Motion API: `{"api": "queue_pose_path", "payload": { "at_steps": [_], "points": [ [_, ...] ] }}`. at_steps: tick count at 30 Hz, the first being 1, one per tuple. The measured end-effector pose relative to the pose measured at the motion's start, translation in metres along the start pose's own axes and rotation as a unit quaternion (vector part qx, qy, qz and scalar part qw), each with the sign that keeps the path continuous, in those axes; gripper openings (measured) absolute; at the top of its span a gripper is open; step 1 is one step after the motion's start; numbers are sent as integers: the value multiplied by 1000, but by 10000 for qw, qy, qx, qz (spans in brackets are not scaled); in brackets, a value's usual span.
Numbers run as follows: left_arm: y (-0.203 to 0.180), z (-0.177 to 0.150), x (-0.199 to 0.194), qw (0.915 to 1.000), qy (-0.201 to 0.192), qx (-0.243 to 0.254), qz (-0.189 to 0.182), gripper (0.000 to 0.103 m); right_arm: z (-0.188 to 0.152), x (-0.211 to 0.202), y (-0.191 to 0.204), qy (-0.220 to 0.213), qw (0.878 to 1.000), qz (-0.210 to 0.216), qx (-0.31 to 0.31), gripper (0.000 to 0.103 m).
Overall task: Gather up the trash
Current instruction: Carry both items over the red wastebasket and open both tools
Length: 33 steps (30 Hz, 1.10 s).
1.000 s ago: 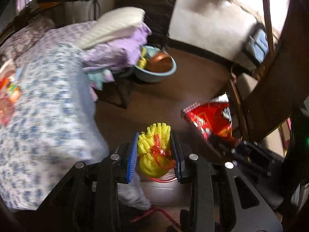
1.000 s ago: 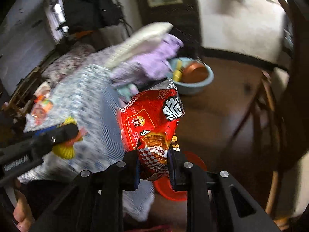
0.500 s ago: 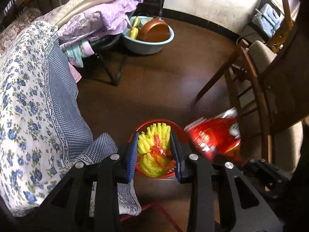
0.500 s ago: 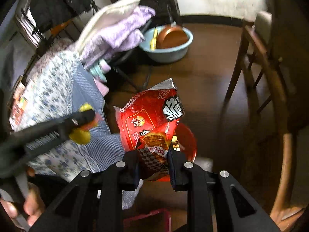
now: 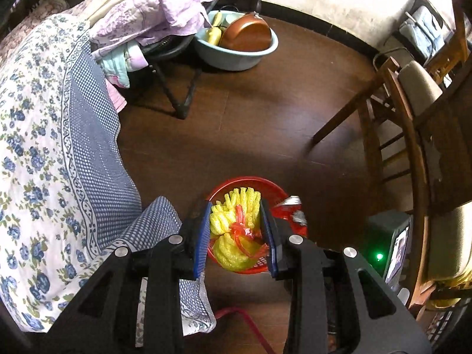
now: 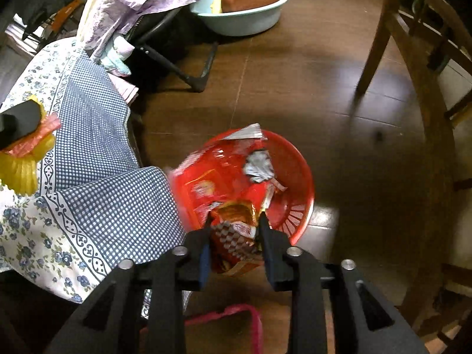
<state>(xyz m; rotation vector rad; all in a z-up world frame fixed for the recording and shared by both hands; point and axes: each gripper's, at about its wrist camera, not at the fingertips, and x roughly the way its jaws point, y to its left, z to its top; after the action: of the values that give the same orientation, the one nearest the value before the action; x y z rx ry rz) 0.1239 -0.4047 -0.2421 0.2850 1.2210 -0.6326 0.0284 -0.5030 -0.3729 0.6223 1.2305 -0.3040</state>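
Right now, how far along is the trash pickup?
Done: nothing clearly lies loose in the red basket yet. In hand: the right gripper grips a red snack bag over the basket; the left gripper grips a yellow foam net above it. Left: release both into the basket.

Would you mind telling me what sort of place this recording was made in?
Probably a lived-in room of a home, perhaps a bedroom or dining area: a floral cloth drapes a bed or table, laundry is heaped on a folding stand, and a wooden chair and washbasin stand on the dark floor.
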Motion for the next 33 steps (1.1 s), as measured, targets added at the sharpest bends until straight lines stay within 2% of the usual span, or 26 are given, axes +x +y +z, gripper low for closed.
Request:
{"api": "queue_pose_path", "payload": {
  "at_steps": [1,3,8,11,16,25,28,30,33],
  "points": [
    [-1,0,2,10000,14,20,-7,33,1,2,0,-16,10000,-58,-6,48],
    [-3,1,8,10000,70,45,-32,33,5,2,-2,-47,9999,-144,19,59],
    [1,2,28,9993,339,-66,-110,33,3,-4,-15,34,9998,-194,82,60],
    [4,2,44,9972,636,-165,-358,33,-4,-9,-24,149,9996,-184,154,63],
    [-3,-5,63,9939,1022,-4,-421,35,-17,-15,-38,273,9991,-172,267,64],
    [-15,-7,61,9930,1011,179,-590,37,-31,-20,-53,413,9984,-233,310,64],
    [-15,-5,57,9939,915,138,-598,49,-33,-19,-53,470,9982,-238,295,64],
    [-13,-4,53,9944,847,54,-626,76,-34,-19,-53,491,9981,-253,284,64],
    [-9,-1,47,9938,732,-64,-834,90,-35,-21,-51,496,9981,-265,263,64]
  ]
}}
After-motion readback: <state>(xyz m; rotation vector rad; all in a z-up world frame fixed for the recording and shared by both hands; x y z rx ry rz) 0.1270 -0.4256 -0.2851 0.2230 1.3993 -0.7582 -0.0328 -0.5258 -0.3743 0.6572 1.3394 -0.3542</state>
